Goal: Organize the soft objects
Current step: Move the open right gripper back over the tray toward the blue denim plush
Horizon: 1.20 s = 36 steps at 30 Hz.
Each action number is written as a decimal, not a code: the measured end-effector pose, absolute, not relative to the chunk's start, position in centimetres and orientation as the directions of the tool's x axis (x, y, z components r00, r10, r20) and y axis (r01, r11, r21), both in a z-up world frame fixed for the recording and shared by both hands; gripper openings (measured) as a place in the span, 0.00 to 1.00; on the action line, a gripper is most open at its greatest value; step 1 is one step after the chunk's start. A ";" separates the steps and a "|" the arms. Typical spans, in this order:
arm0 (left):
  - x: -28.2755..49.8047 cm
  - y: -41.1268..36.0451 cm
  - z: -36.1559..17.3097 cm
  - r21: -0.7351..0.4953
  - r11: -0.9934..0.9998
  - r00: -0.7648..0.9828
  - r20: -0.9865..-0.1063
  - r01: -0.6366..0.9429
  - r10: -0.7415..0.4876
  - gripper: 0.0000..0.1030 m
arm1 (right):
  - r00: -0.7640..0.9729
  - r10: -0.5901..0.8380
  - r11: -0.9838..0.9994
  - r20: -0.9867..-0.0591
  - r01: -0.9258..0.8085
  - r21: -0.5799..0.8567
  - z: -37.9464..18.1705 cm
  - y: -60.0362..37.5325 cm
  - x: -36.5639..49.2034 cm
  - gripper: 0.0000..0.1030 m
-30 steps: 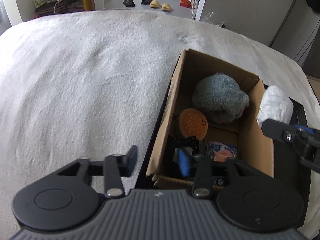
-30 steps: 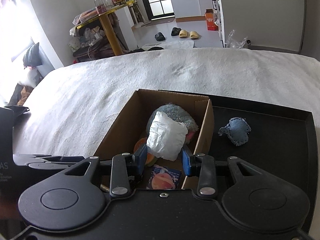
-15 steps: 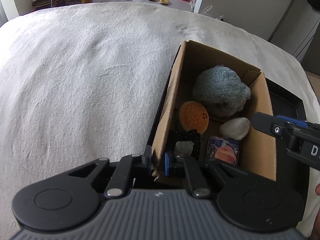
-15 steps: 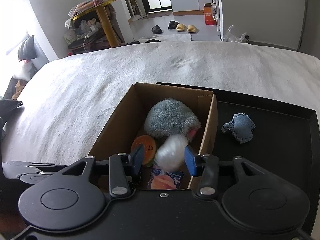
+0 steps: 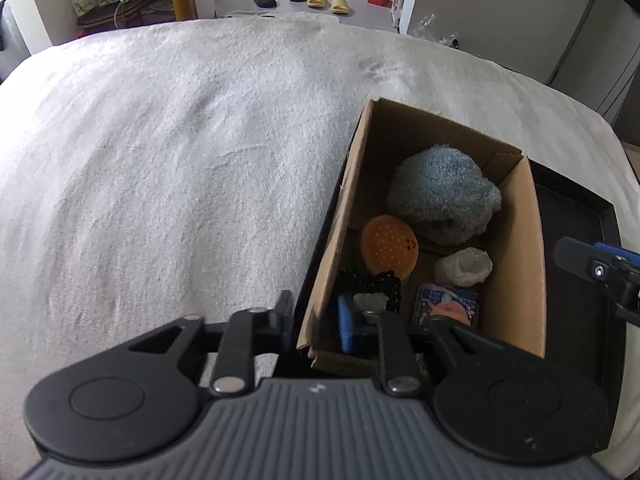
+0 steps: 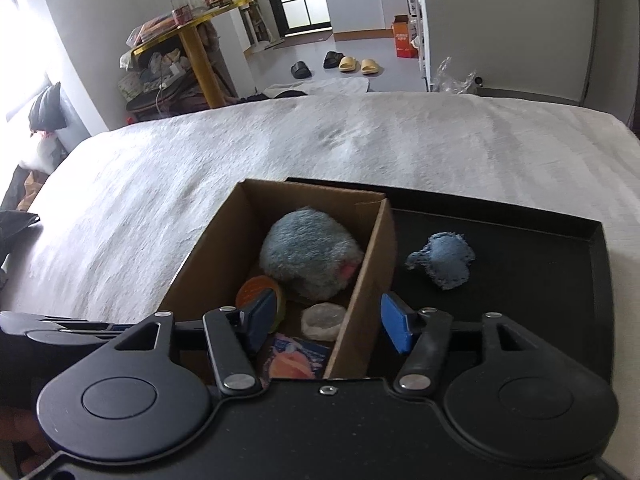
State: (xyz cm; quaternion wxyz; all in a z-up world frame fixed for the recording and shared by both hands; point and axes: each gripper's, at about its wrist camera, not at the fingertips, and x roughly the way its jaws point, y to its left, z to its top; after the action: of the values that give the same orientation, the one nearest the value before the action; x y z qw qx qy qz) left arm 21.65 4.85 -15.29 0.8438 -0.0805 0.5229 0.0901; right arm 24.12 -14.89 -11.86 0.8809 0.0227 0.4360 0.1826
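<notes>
A cardboard box [image 5: 516, 280] stands at the left end of a black tray [image 6: 540, 280] on the bed. In it lie a grey-blue plush [image 5: 440, 196], an orange round pad [image 5: 388, 246], a white soft bundle [image 6: 324, 320], a black lacy piece [image 5: 372, 284] and a printed packet [image 5: 448, 304]. My left gripper [image 5: 315, 320] straddles the box's near left wall. Its jaws are opening and the pads stand off the wall. My right gripper [image 6: 330, 320] is opening above the box's right wall, with the white bundle loose below it. A blue denim toy [image 6: 444, 258] lies on the tray.
The white fuzzy blanket [image 5: 180, 184] covers the bed to the left of and beyond the box. The tray's raised rim [image 6: 600, 240] runs along the right. Off the bed are slippers [image 6: 352, 63], a yellow table [image 6: 192, 40] and a grey wall.
The right gripper let the white bundle drop into the box and spread its jaws. The left gripper closed on the box's left wall, then parted again.
</notes>
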 end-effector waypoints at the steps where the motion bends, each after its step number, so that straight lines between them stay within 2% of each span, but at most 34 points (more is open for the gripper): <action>1: 21.7 4.8 -15.1 -0.037 0.970 0.438 -0.896 -0.239 0.074 0.35 | 0.556 0.339 0.934 -0.759 -0.297 0.199 -11.8 -15.3 24.2 0.57; 4: 21.8 4.6 -14.7 -0.026 0.970 0.449 -0.889 -0.243 0.089 0.44 | 0.555 0.332 0.937 -0.762 -0.287 0.200 -12.0 -16.3 24.7 0.57; 19: 23.7 2.9 -13.7 0.068 0.969 0.461 -0.870 -0.240 0.175 0.61 | 0.569 0.325 0.940 -0.755 -0.279 0.195 -11.6 -19.1 27.1 0.61; 28: 24.8 2.1 -13.1 0.114 0.958 0.468 -0.853 -0.263 0.230 0.66 | 0.588 0.337 0.937 -0.735 -0.285 0.202 -11.4 -20.6 29.2 0.69; 36: 26.1 0.6 -13.6 0.179 0.952 0.460 -0.843 -0.249 0.278 0.66 | 0.596 0.354 0.934 -0.721 -0.261 0.243 -14.4 -22.8 30.3 0.69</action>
State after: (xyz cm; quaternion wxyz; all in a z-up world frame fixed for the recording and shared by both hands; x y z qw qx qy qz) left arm 26.05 0.62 -13.62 0.8542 0.0150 0.4964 0.1542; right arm 30.30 -22.80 -14.39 0.8916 0.0559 0.4151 0.1723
